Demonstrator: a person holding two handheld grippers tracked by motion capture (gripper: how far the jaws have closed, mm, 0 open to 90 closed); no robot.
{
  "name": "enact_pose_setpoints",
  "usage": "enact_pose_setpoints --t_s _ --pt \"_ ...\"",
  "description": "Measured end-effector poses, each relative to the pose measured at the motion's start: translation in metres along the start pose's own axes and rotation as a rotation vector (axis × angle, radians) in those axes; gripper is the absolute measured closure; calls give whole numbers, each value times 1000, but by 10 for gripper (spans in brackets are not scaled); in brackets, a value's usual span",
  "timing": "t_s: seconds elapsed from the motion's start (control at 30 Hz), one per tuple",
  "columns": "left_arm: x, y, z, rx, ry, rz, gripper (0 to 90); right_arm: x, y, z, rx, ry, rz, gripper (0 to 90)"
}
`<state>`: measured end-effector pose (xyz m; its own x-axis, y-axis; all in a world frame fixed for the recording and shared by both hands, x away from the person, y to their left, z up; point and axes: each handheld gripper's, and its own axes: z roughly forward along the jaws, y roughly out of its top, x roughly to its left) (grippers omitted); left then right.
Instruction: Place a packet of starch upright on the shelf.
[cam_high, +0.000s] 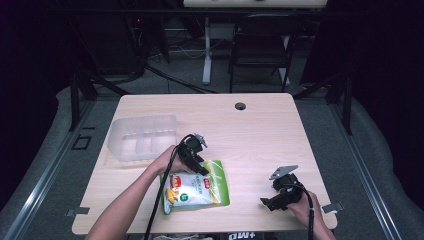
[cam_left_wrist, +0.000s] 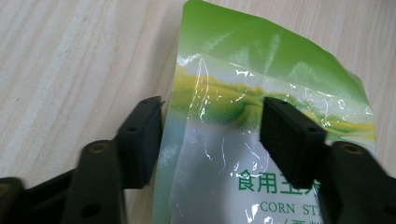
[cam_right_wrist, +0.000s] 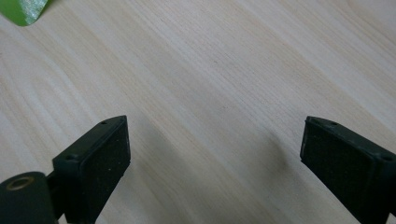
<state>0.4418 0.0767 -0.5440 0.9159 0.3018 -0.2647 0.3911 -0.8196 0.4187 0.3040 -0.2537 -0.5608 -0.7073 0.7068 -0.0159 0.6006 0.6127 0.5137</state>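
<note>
both grippers wide; left gripper (cam_high: 200, 169) over starch bag (cam_high: 196, 187), pale wood table (cam_high: 260, 130), dark room.

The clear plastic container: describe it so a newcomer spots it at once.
On the wooden table, look at the far left part. The clear plastic container sits there, beyond the green corn starch bag. It is the only see-through, compartmented thing.

Glossy, crinkled plastic bag (cam_left_wrist: 243, 154); pale matt wood-grain table (cam_right_wrist: 210, 70); translucent frosted plastic tray (cam_high: 142, 137); matt black gripper pads (cam_right_wrist: 109, 154).
</note>
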Motion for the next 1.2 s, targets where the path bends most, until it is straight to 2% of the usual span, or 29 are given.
enact_pose_setpoints --t_s 0.07,0.13,0.17,0.3,0.5,0.57,0.67,0.83,0.97,1.03,1.13,1.17,1.2 --pt "-1 -2 -1 -3 36 -9 502 0 0 0 -2 0 0 78" --pt "-1 -3 -3 -7 42 -7 533 0 0 0 2 -3 -3 78" --pt "-1 -5 -3 -10 41 -9 604 0 0 0 1 -3 -3 78" --pt "-4 -10 -4 -22 52 -15 720 0 0 0 -2 -2 -1 78" --pt "-12 -19 -7 -38 107 -16 879 0 0 0 1 -4 -4 78" --pt "-15 -24 -8 -46 121 -24 891 0 0 0 3 -3 -4 78" --pt "-18 -32 -11 -64 154 -63 894 0 0 0 1 -4 -4 78" --pt "-22 -48 -18 -98 225 -203 897 1 1 1 5 -2 -7 78" --pt "-26 -60 -24 -107 292 -268 896 1 1 1 -1 8 -1 78" --pt "-28 -67 -27 -108 306 -284 895 1 1 1 8 -1 -10 78" --pt "-25 -75 -31 -107 288 -289 872 1 1 1 10 1 -11 78" --pt "-23 -76 -32 -111 272 -296 801 1 1 2 7 -3 -7 78" --pt "-20 -77 -33 -122 238 -295 801 1 1 2 7 -3 -7 78"
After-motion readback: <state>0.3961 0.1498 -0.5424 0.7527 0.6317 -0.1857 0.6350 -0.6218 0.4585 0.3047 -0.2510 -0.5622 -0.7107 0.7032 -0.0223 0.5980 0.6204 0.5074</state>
